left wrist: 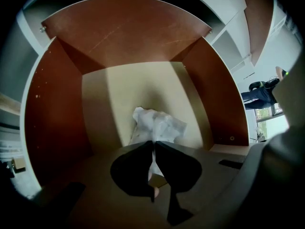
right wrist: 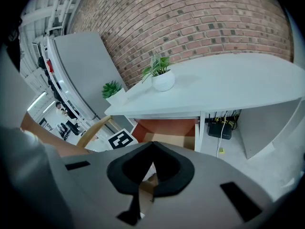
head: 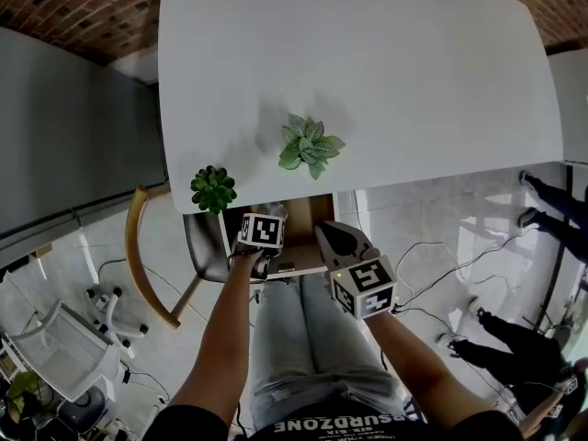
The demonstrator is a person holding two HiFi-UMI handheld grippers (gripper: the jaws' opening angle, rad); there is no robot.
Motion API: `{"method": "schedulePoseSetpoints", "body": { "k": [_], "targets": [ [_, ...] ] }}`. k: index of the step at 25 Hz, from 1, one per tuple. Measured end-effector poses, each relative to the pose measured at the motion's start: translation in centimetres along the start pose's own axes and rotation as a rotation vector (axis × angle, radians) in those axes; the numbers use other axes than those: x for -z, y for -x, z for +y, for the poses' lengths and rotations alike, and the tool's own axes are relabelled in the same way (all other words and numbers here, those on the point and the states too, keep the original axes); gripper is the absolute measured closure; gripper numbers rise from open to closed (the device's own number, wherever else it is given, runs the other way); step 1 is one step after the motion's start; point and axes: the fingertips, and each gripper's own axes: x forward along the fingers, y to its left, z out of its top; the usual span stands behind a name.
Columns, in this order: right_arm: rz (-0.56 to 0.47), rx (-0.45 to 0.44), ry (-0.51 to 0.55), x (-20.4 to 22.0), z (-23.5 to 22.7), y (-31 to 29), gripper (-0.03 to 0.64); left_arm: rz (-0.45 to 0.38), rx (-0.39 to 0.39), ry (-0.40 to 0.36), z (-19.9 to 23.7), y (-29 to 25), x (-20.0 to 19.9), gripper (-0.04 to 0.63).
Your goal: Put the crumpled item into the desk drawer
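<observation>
1. Inside the open drawer, over its pale floor and between reddish-brown walls: crumpled white paper.
2. Pinched at its near edge by left claw, jaws closed tight on it, pointing steeply down.
3. Just outside the drawer front: right claw, jaws together, holding nothing.
4. Above, white worktop bearing pale leafy plant and dark green plant near its front edge.
</observation>
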Motion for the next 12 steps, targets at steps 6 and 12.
{"method": "schedulePoseSetpoints", "body": {
  "k": [6,12],
  "targets": [
    [-0.004,0.004,-0.005,0.06,0.01,0.35,0.618,-0.02,0.036,0.064,0.32,0.49,-0.05,0.577],
    [-0.01,0.005,0.0,-0.22,0.08,0.61,0.618,-0.036,0.095,0.072,-0.57,0.95,-0.3,0.486]
  ]
}}
